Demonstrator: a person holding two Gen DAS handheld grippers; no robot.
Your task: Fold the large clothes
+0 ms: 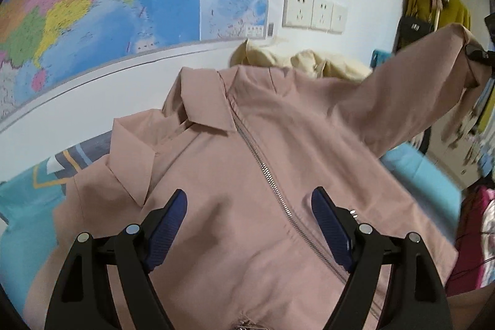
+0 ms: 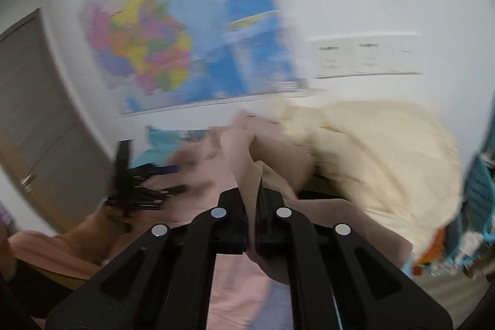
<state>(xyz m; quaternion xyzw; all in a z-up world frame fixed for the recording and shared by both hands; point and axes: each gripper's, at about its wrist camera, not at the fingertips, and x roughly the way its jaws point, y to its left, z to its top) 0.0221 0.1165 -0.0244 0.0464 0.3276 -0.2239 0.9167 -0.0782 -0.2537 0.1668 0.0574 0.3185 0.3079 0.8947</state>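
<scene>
Left gripper (image 1: 249,198) released, jaws wide, hovering above pink jacket (image 1: 235,175); zipper (image 1: 272,178) runs between fingers; sleeve (image 1: 411,95) raised ahead-right, likely for folding inward. Map (image 1: 108,5) print unreadable.

Right gripper (image 2: 259,203) clenched on pink sleeve cloth, lifted; cream garment (image 2: 371,150) ahead-right. View blurred; no legible writing.

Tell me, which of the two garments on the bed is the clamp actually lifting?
The pink zip-up jacket: the right gripper is shut on its sleeve, raised in the air. The cream garment lies untouched behind it by the wall.
</scene>
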